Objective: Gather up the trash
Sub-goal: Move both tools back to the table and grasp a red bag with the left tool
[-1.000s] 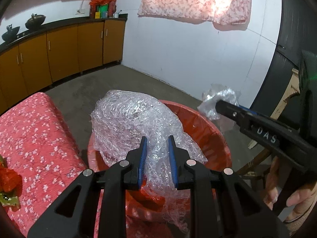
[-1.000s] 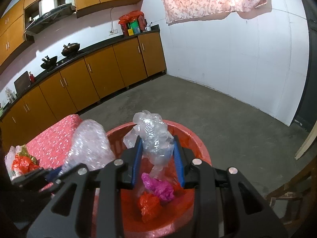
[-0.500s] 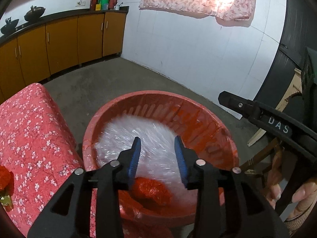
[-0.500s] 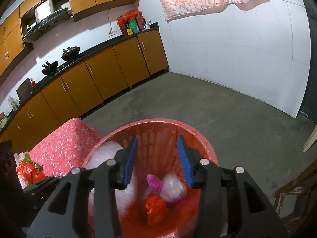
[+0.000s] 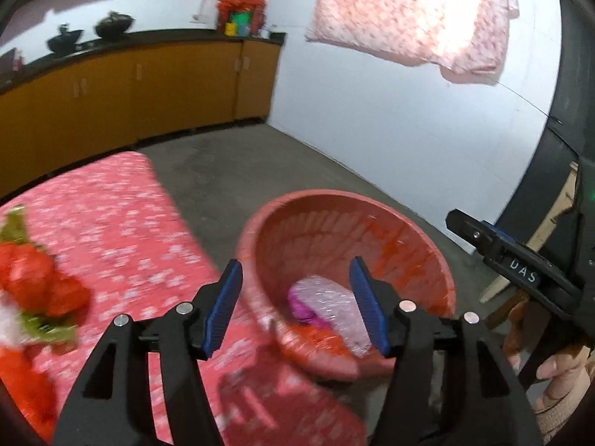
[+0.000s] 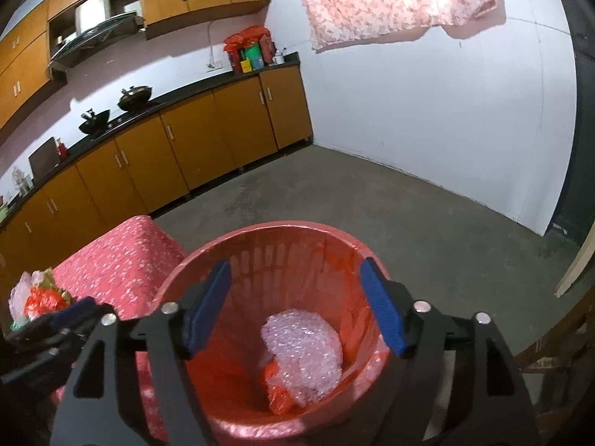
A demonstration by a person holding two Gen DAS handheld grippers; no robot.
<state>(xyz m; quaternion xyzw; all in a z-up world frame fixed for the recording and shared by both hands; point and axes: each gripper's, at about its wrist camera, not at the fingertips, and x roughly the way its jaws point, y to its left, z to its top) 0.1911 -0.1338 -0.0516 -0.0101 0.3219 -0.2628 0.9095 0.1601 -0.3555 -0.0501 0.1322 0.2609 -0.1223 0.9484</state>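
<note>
A red plastic basket (image 6: 282, 232) (image 5: 334, 200) stands on the floor beside a table under a red flowered cloth (image 5: 111, 223) (image 6: 119, 260). Bubble wrap (image 6: 305, 356) (image 5: 331, 308) lies in the basket on red and pink wrappers. My left gripper (image 5: 295, 304) is open and empty, above the table's edge and the basket's near rim. My right gripper (image 6: 293, 308) is open and empty above the basket. Red, green and white trash (image 5: 33, 290) (image 6: 37, 297) lies on the table at the left.
Wooden kitchen cabinets (image 6: 186, 141) with pots on the counter run along the back wall. A white wall (image 6: 427, 111) with a hanging pink cloth is at the right. Bare concrete floor (image 6: 372, 193) lies beyond the basket. A wooden chair (image 6: 550, 353) stands at the right.
Both grippers let go of their bubble wrap, which dropped into the basket, and opened wide. The left gripper has swung left toward the table.
</note>
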